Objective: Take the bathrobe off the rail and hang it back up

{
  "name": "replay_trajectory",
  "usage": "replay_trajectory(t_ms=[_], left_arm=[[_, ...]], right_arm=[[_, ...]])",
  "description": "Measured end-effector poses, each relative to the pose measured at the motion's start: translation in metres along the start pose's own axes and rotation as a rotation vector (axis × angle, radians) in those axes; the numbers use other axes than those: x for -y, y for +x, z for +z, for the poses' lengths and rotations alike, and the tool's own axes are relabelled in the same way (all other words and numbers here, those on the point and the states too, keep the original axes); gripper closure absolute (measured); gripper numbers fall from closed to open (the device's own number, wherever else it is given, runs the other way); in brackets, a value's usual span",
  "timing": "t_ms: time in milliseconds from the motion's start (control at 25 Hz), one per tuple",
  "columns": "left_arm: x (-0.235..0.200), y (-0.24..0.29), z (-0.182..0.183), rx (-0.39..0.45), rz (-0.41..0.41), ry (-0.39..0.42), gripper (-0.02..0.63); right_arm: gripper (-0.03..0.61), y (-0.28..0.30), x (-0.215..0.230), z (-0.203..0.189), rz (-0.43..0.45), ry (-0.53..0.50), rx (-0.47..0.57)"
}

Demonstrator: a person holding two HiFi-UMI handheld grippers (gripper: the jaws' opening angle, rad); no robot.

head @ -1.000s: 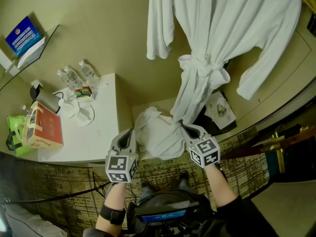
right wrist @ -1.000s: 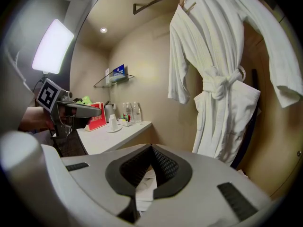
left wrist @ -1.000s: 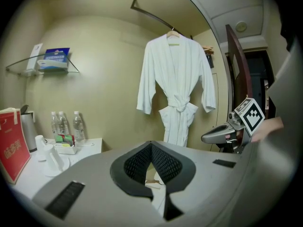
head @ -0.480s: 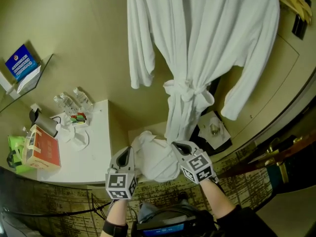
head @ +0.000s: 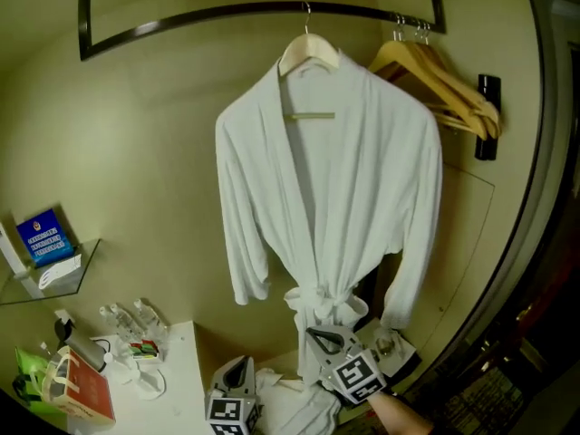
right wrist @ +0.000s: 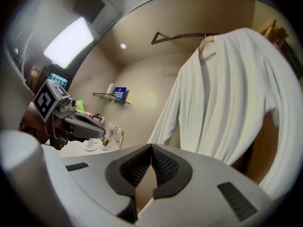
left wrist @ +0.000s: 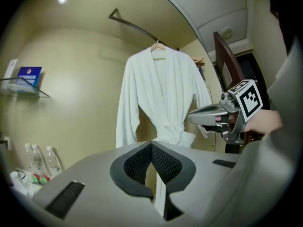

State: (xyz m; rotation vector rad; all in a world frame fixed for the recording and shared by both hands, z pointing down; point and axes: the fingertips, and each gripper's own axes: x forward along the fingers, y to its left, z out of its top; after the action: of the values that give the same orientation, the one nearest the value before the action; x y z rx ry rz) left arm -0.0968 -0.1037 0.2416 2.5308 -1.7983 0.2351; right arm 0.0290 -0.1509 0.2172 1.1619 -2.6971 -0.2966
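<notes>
A white bathrobe [head: 331, 179] hangs on a wooden hanger [head: 308, 53] from the dark rail [head: 254, 12], its belt knotted [head: 319, 302] at the waist. In the head view my left gripper [head: 239, 363] is low, left of the robe's lower part. My right gripper [head: 314, 333] sits just below the belt knot. Both are shut with nothing between the jaws. The left gripper view has its jaws [left wrist: 151, 143] meeting in front of the robe [left wrist: 163, 93], with the right gripper [left wrist: 191, 117] at the right. In the right gripper view its tips [right wrist: 151, 145] touch, and the robe [right wrist: 222, 103] hangs to the right.
Empty wooden hangers [head: 439, 84] hang at the rail's right end. A white table [head: 181, 370] at lower left carries water bottles [head: 127, 317], a red box [head: 86, 388] and a green bag [head: 32, 370]. A glass shelf [head: 54, 275] holds a blue sign. White cloth [head: 281, 401] lies bunched below the robe.
The head view has swung upward, bringing the rail and hanger into sight. Both grippers have risen, still shut, from beside the bunched white cloth to the level of the robe's belt.
</notes>
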Motion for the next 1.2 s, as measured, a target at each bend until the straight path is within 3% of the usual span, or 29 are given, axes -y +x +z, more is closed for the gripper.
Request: replay_trajectory(t_ms=[280,600,880,1200], left_arm=[[0.007,0.041,0.09,0.161,-0.132,0.114,0.611],[0.022,0.058,0.206,0.328,-0.241,0.171,0.611],[0.023,0.066,0.291,0.412,-0.293,0.167,0.611],[0.03,0.088,0.362,0.49,-0.287,0.222,0.611]], right_arm=[[0.541,-0.007,0.077,0.122,-0.221,-0.165,0.138],[0.5,-0.019,0.12,0.246,-0.443,-0.393,0.195],[0.458,-0.026,0.152,0.313,-0.589,-0.478,0.213],[0.368,-0.026,0.205,0.373,-0.697,-0.574,0.231]])
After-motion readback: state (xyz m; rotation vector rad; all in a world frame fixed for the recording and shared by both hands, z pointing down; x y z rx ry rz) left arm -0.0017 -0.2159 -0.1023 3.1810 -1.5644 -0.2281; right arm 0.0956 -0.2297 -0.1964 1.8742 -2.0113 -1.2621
